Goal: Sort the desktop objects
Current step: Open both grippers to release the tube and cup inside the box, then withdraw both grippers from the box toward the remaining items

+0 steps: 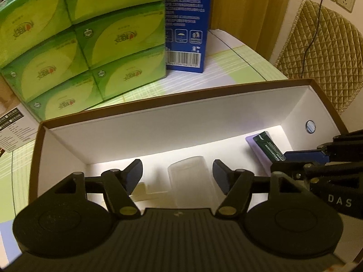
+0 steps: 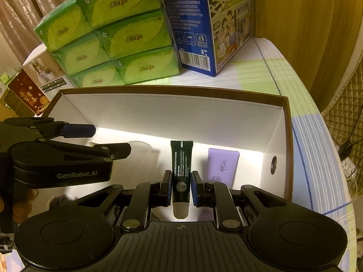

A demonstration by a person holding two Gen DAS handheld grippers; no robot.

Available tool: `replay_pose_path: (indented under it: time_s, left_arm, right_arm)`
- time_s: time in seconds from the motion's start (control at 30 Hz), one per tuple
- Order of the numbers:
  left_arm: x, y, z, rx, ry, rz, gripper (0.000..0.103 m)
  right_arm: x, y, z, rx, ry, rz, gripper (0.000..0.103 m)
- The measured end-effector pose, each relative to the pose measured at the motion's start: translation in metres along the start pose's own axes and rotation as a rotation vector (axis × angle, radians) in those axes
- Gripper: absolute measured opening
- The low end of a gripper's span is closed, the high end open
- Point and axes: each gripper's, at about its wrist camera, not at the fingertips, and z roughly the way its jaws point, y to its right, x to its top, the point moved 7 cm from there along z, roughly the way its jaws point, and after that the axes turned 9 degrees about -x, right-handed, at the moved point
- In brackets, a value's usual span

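— How is the left wrist view set?

— It is mounted behind the left gripper (image 1: 178, 176) and angled steeply down, close above the open box (image 1: 158, 122); the right gripper (image 1: 313, 158) is caught at its right edge.

— And the right wrist view?

— It is aimed likewise over the right gripper (image 2: 180, 189), the left gripper (image 2: 95, 139) being seen at its left. The box interior, green packs (image 2: 113, 34) and blue carton (image 2: 192, 22) are shared.
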Motion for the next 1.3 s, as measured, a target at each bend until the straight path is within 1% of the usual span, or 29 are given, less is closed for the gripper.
replay_pose_path:
  time_s: [0.13,0.23,0.33,0.37,0.4,0.43,0.47,0.5,0.63,0.7,0.77,0.87,0.97,1.03,1.2,1.3]
  left_arm:
    - [-0.002,-0.007,-0.004,0.011,-0.001,-0.010,0.064]
    - [-0.003,-0.009,-0.007,0.017,0.002,-0.011,0.064]
    - [-0.005,-0.010,-0.012,0.025,0.010,-0.006,0.068]
    - [-0.006,-0.010,-0.015,0.027,0.013,-0.005,0.069]
    - [-0.006,-0.011,-0.017,0.029,0.017,-0.004,0.069]
    - [-0.007,-0.011,-0.019,0.029,0.020,-0.004,0.070]
    - [-0.008,-0.011,-0.022,0.031,0.021,-0.006,0.073]
    - [-0.009,-0.012,-0.024,0.035,0.024,-0.009,0.074]
    - [-0.013,-0.015,-0.036,0.049,0.036,-0.014,0.077]
    - [-0.015,-0.015,-0.043,0.051,0.044,-0.015,0.080]
    - [-0.018,-0.015,-0.052,0.059,0.053,-0.016,0.083]
    - [-0.022,-0.013,-0.065,0.076,0.061,-0.019,0.085]
    - [-0.025,-0.011,-0.079,0.085,0.070,-0.028,0.092]
    - [-0.028,-0.008,-0.088,0.087,0.080,-0.029,0.092]
    - [-0.033,-0.002,-0.108,0.102,0.100,-0.025,0.095]
    - [-0.038,0.004,-0.121,0.113,0.105,-0.022,0.095]
  right_arm:
    - [0.002,-0.002,0.003,-0.006,0.003,0.000,0.014]
    - [0.006,-0.003,0.004,-0.003,0.038,0.012,0.014]
    - [0.008,-0.002,0.002,0.021,0.059,0.023,0.016]
    - [0.008,-0.002,0.001,0.020,0.066,0.020,0.022]
    - [0.008,-0.002,0.000,0.021,0.069,0.016,0.035]
    - [0.007,-0.001,-0.002,0.020,0.072,0.015,0.044]
    - [0.006,-0.001,-0.004,0.017,0.075,0.015,0.060]
    - [0.005,0.000,-0.006,0.014,0.082,0.018,0.065]
    - [0.000,-0.002,-0.021,0.054,0.100,0.002,0.071]
    - [-0.004,-0.004,-0.030,0.059,0.121,-0.008,0.086]
    - [-0.008,-0.006,-0.040,0.052,0.149,-0.026,0.092]
    - [-0.013,-0.009,-0.052,0.047,0.159,-0.049,0.095]
    - [-0.020,-0.011,-0.062,0.038,0.166,-0.065,0.099]
    - [-0.025,-0.012,-0.067,0.034,0.167,-0.071,0.101]
    - [-0.037,-0.012,-0.081,0.024,0.166,-0.057,0.101]
    - [-0.042,-0.014,-0.091,0.012,0.175,-0.054,0.101]
